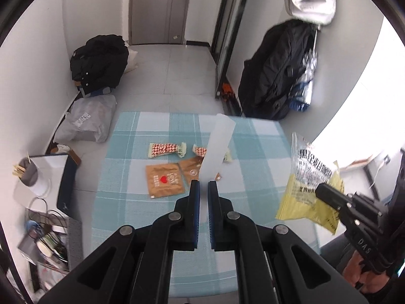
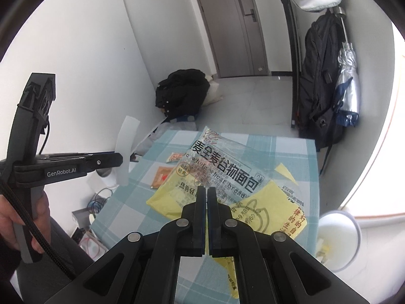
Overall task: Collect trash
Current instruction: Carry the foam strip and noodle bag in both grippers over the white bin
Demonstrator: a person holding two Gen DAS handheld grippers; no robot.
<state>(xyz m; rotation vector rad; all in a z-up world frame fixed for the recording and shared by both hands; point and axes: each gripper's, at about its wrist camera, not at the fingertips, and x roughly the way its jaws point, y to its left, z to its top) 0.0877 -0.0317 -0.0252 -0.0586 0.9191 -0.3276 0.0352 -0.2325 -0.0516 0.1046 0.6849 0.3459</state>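
My left gripper (image 1: 203,183) is shut on a white translucent plastic strip (image 1: 217,149), which stands up above the checked tablecloth (image 1: 126,202). The same strip (image 2: 125,149) shows in the right wrist view, pinched by the left gripper (image 2: 121,159). My right gripper (image 2: 207,190) is shut on a yellow and clear bread bag (image 2: 227,169), lifted over the table. That bag (image 1: 308,185) hangs at the right of the left wrist view under the right gripper (image 1: 320,190). On the cloth lie two red-white candy wrappers (image 1: 165,150) and two brown sachets (image 1: 164,181).
A grey cup with sticks (image 1: 27,172) and a dark tablet (image 1: 64,179) sit left of the table. Black bags (image 1: 98,63), a grey parcel (image 1: 86,121), a hanging backpack (image 2: 319,88) and a folded umbrella (image 2: 348,88) surround it. A white bin (image 2: 336,238) stands at the right.
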